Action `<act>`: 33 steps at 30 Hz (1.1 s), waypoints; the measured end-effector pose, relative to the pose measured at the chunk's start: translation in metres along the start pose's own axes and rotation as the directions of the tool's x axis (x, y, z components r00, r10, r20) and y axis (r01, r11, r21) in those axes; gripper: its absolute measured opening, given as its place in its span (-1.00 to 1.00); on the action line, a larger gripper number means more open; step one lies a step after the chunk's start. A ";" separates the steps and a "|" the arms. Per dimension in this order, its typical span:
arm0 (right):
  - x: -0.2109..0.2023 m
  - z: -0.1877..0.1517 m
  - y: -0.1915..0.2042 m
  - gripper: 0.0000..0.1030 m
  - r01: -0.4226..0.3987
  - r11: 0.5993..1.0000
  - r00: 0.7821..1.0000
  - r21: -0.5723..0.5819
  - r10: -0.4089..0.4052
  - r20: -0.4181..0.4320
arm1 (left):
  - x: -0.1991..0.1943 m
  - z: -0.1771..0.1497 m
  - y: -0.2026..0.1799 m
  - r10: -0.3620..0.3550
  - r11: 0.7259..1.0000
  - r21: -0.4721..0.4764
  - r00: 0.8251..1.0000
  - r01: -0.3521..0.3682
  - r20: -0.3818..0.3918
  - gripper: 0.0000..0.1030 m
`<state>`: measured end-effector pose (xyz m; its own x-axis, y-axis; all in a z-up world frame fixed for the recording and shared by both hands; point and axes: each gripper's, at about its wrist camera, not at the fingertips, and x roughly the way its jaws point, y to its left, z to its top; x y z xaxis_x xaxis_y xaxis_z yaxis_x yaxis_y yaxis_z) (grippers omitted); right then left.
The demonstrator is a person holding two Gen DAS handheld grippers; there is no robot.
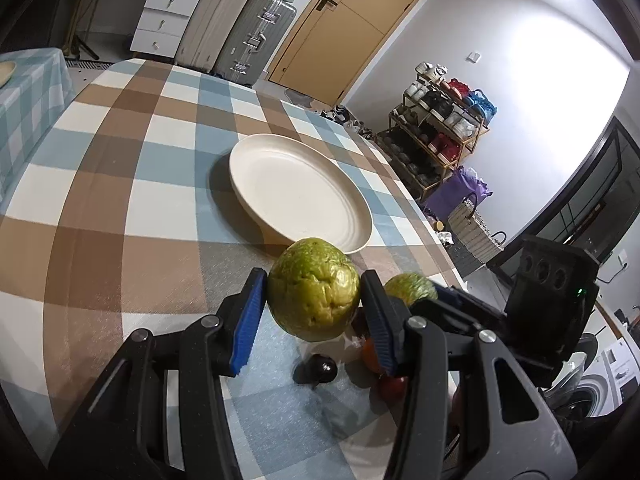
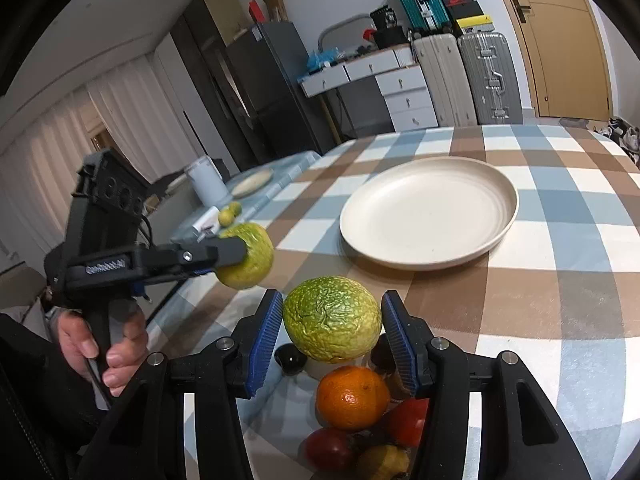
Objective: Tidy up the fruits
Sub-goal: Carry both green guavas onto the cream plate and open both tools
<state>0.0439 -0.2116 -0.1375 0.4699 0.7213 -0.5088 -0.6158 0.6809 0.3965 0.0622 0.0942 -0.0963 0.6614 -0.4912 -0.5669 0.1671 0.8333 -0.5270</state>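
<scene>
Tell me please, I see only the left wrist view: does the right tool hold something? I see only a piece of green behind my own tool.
Observer: Yes. The right tool has a wrinkled green fruit between its pads, above an orange.
Operator: What else lies under it?
Observer: Red fruits and one yellow fruit, which your view does not show.
Operator: Are there more fruits in another place?
Observer: Two small green fruits lie on the side table, near a white canister.
</scene>
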 end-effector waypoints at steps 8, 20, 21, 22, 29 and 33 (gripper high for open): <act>-0.016 0.032 -0.018 0.02 -0.030 0.999 0.996 0.031 0.027 0.079 | 0.017 0.033 -0.019 0.003 0.999 0.038 1.000 -0.003 0.003 -0.12; 0.000 0.123 -0.072 0.02 0.007 0.998 0.994 0.064 -0.014 0.107 | 0.087 0.125 -0.025 0.036 0.996 0.087 0.999 -0.036 0.000 -0.12; 0.006 0.131 -0.079 0.02 0.005 0.997 0.995 0.078 -0.013 0.101 | 0.098 0.132 -0.024 0.044 0.995 0.089 0.999 -0.044 -0.004 -0.12; 0.011 0.137 -0.084 0.02 0.006 0.996 0.995 0.091 -0.015 0.098 | 0.106 0.136 -0.022 0.052 0.995 0.090 0.999 -0.051 -0.010 -0.12; 0.064 0.165 -0.118 0.02 0.001 0.986 0.999 0.164 -0.008 0.043 | 0.168 0.151 -0.007 0.089 0.989 0.122 0.993 -0.079 -0.081 -0.12; 0.092 0.167 -0.132 0.02 0.015 0.982 1.000 0.189 -0.013 -0.007 | 0.191 0.150 0.002 0.108 0.986 0.143 0.987 -0.090 -0.119 -0.12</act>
<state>0.2740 -0.2139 -0.1085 0.4734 0.7111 -0.5198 -0.4781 0.7031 0.5264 0.2987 0.0396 -0.1108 0.5841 -0.4252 -0.6913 0.2099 0.9019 -0.3774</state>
